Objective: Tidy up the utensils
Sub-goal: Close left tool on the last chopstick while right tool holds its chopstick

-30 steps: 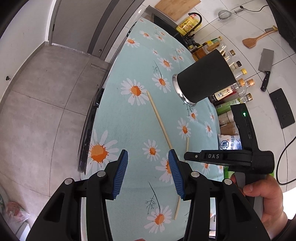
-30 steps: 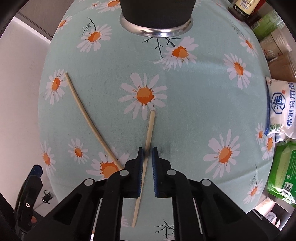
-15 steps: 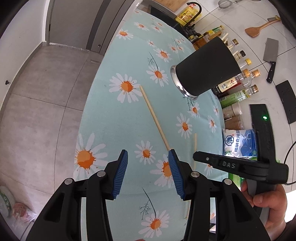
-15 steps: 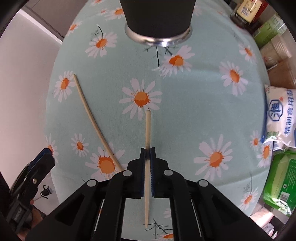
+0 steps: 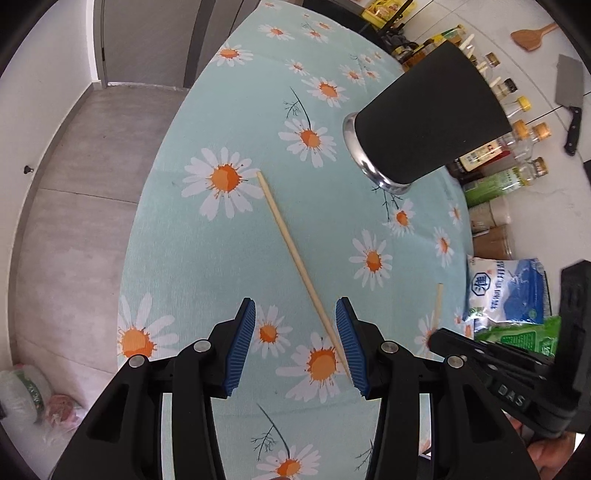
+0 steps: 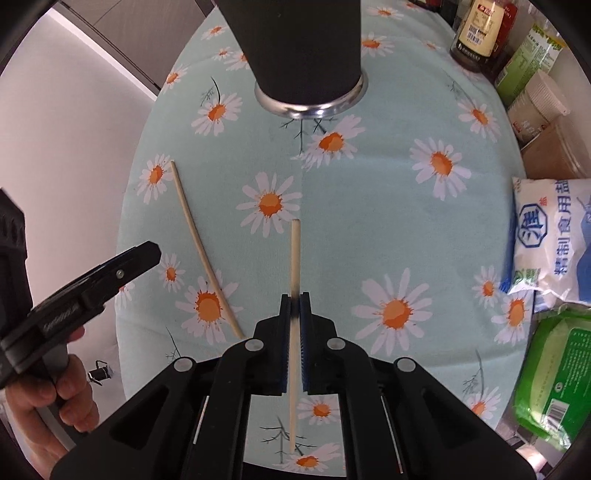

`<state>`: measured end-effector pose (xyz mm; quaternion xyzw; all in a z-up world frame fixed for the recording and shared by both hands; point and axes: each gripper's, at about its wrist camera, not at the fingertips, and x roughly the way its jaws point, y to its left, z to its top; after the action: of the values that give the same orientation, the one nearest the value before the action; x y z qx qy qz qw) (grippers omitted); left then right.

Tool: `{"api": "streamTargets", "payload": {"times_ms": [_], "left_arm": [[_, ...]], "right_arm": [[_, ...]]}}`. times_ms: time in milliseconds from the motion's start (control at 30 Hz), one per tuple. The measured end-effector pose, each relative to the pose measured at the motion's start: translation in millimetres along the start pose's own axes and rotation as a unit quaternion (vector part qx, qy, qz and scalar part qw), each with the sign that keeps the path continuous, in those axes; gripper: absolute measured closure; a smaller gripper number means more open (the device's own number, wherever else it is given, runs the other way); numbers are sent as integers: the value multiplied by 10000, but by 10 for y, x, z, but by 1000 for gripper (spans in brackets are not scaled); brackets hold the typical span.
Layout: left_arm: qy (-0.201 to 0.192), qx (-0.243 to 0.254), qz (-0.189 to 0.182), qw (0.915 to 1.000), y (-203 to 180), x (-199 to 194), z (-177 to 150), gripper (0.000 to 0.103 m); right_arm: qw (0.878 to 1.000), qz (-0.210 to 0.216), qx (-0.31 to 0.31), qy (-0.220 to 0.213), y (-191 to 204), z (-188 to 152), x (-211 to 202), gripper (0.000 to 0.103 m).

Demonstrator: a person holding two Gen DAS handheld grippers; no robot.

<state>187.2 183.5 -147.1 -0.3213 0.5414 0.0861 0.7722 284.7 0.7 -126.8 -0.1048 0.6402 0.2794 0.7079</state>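
My right gripper (image 6: 294, 306) is shut on a pale wooden chopstick (image 6: 295, 251) and holds it above the daisy tablecloth (image 6: 369, 229); its tip also shows in the left wrist view (image 5: 438, 302). A second chopstick (image 5: 295, 258) lies on the cloth, its near end by the right finger of my open, empty left gripper (image 5: 295, 339); it also shows in the right wrist view (image 6: 199, 247). A black utensil holder with a chrome base (image 5: 424, 122) stands beyond it, also seen in the right wrist view (image 6: 303, 48). The left gripper appears at the left of the right wrist view (image 6: 85, 288).
Bottles and jars (image 5: 517, 147) line the table's far right edge. A white salt bag (image 6: 550, 236) and a green packet (image 6: 554, 373) lie at the right. A cleaver (image 5: 569, 99) and wooden spatula (image 5: 532, 35) hang on the wall. The grey floor (image 5: 74, 221) is at the left.
My right gripper closed on the chopstick and lifted it off the cloth. My left gripper moved forward over the other chopstick and stayed open.
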Motion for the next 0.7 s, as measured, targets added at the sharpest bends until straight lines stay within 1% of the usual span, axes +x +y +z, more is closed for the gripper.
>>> {"api": "streamTargets", "payload": {"times_ms": [133,200,233,333,433,467,533,700], "left_arm": [[142,51,307,9994,-124,110,94,58],[241,-34,408,9989,-167,170,151,58],[280,-69,437,9986,-178,187,169,60],[431,-167,677,9966,-218,271,230,60],[554,-217,1071,9925,-246,338,283,61],[598,-249,1147,9913,-242,357,296,64],[672,-312,1373,9878,-239,398,335,67],[726,-369,1648,9830,-262,443,403,68]], "right_arm": [[9998,97,-83,-167,-89,-43,-162,97],[9995,169,-109,-253,-130,-47,-244,97],[9993,211,-119,-281,-151,-56,-281,97],[9985,293,-212,-422,-171,-68,-370,97],[9973,418,-313,-519,-219,-108,-480,97],[9970,458,-328,-532,-215,-112,-484,97],[9964,526,-359,-555,-248,-135,-523,97],[9952,689,-368,-589,-358,-159,-574,97]]}}
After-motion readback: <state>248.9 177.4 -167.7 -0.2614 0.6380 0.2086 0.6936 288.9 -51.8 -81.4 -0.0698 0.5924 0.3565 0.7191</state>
